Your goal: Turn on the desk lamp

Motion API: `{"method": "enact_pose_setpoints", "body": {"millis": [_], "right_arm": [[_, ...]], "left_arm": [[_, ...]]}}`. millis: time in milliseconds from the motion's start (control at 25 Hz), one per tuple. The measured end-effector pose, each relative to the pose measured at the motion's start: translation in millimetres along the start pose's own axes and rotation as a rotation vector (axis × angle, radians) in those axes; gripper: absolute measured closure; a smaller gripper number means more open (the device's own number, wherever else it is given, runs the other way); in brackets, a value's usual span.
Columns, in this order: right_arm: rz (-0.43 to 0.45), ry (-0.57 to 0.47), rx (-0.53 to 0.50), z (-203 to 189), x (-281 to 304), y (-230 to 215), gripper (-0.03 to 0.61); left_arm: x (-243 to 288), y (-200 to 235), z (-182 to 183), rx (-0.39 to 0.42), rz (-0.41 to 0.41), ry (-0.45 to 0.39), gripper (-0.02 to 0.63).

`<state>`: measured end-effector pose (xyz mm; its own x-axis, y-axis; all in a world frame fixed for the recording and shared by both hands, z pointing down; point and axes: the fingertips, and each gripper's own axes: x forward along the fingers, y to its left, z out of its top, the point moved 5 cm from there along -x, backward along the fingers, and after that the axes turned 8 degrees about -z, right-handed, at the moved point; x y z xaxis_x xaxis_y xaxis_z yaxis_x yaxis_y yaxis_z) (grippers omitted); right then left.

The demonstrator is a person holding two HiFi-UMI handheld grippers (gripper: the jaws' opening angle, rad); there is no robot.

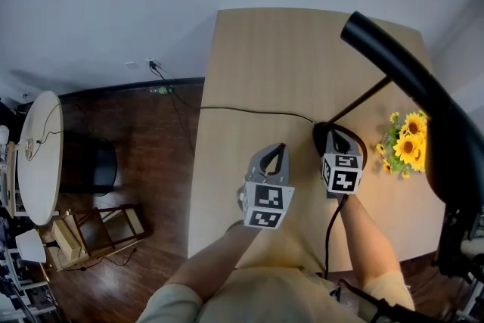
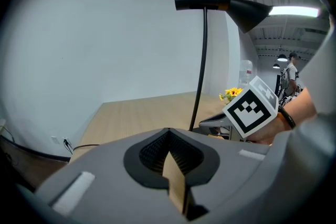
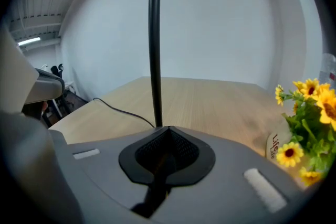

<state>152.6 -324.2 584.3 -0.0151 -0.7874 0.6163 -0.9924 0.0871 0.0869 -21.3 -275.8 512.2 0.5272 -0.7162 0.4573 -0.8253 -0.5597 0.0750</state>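
The black desk lamp stands on a light wood table (image 1: 257, 57); its round base (image 1: 319, 137) lies at the right, and its thin pole (image 3: 155, 39) rises to the cone head (image 2: 247, 10), which shows no glow. My right gripper (image 1: 333, 132) is shut, its tips down over the base just in front of the pole; the base itself is hidden under the jaws in the right gripper view (image 3: 168, 129). My left gripper (image 1: 280, 150) hovers shut and empty to the left of the base, over bare table, and points toward the pole (image 2: 169, 132).
A pot of yellow sunflowers (image 1: 407, 146) stands right of the lamp base. The lamp's black cable (image 1: 249, 113) runs left across the table to a wall socket. On the floor at left are a round white table (image 1: 38, 155), a black stool (image 1: 92, 163) and a wooden stool (image 1: 98, 231).
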Motion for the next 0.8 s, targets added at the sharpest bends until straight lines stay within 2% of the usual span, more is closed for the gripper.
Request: {"method": "enact_pose_setpoints", "body": {"millis": [200,480,800], "right_arm": [[-0.021,-0.07,0.011,9,-31,1,0.58],[-0.003,-0.199,0.046,29,-97,11,0.58],[-0.007,-0.302,0.075,37,-186,27,0.58]], "left_arm": [[-10,-5,7,-0.002,-0.01,-0.025,0.615],[-38,-11,20,-0.026,-0.013,-0.083,0.615],[-98,-34,33,-0.038,-0.05,-0.17,0.615]]}}
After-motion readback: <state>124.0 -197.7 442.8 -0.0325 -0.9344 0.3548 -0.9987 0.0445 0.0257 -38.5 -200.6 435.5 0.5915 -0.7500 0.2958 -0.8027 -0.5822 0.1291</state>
